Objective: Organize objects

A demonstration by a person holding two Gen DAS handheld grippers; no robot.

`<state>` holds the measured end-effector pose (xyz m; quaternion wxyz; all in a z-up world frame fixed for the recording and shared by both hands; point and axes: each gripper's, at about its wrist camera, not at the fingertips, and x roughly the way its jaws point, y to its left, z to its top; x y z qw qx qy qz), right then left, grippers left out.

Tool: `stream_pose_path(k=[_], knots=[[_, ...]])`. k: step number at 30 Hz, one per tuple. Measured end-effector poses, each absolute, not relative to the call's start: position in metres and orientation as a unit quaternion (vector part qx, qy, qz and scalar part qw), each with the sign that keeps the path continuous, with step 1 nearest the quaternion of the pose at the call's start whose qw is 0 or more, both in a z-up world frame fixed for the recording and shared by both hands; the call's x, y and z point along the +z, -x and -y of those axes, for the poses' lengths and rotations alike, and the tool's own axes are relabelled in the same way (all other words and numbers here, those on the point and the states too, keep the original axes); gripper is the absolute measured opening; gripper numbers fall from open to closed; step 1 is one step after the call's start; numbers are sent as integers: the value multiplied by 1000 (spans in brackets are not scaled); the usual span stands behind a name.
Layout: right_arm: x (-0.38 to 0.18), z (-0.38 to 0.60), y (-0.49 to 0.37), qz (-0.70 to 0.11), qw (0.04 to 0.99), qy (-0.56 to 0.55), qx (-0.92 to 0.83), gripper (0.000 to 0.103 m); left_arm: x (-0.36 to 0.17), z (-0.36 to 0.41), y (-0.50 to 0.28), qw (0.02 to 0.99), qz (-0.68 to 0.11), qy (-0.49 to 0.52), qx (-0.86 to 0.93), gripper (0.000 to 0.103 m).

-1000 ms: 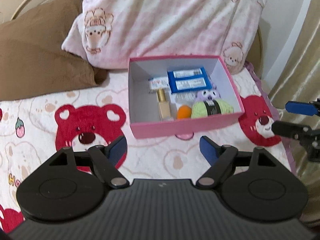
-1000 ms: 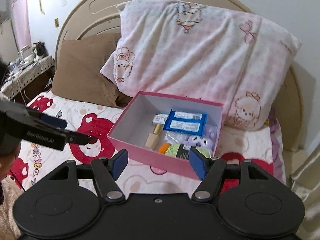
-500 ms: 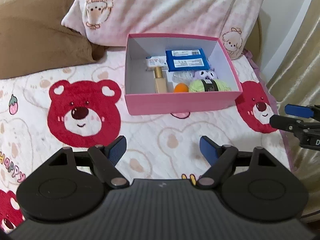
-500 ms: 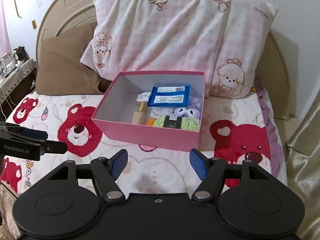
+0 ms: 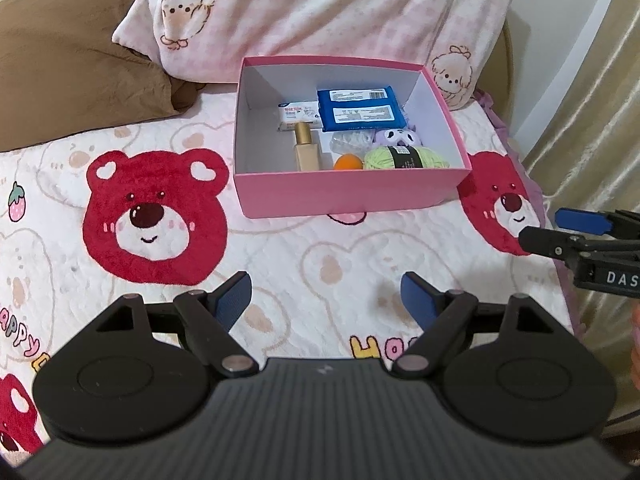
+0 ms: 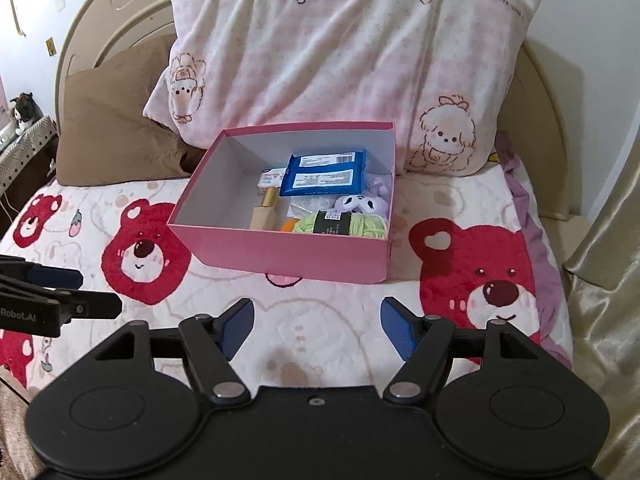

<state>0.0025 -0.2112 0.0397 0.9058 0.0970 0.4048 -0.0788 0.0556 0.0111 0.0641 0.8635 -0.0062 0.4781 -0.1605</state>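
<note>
Both the left gripper (image 5: 326, 294) and right gripper (image 6: 317, 320) hover empty over the bed (image 5: 304, 248), jaws opening, nothing between them; reaching into the pink box (image 5: 348, 196) by the pillows looks next

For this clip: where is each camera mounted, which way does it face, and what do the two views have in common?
Left wrist: on the left tongs, angled down at the pink box; the right tongs enter at right.
Right wrist: on the right tongs, angled down at the same box from its right; the left tongs enter at left.
Shared: box, bear bedspread, pink pillow.
</note>
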Motion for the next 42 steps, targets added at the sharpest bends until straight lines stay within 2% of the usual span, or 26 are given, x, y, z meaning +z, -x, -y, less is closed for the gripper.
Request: stream_pose_path(k=[3, 5, 8, 15, 42], knots=[[40, 210, -2, -404, 906, -94, -81, 79, 63, -11, -55, 866, -477, 3, -153, 84], [41, 207, -2, -401, 907, -90, -88, 87, 62, -13, -55, 866, -476, 4, -151, 86], [43, 205, -4, -404, 904, -92, -104, 93, 62, -15, -55, 865, -478, 12, -151, 91], [44, 199, -4, -413, 898, -93, -118, 93, 61, -19, -54, 868, -475, 20, -147, 103], [42, 193, -2, -437, 885, -79, -140, 93, 62, -17, -45, 853, -512, -8, -104, 103]])
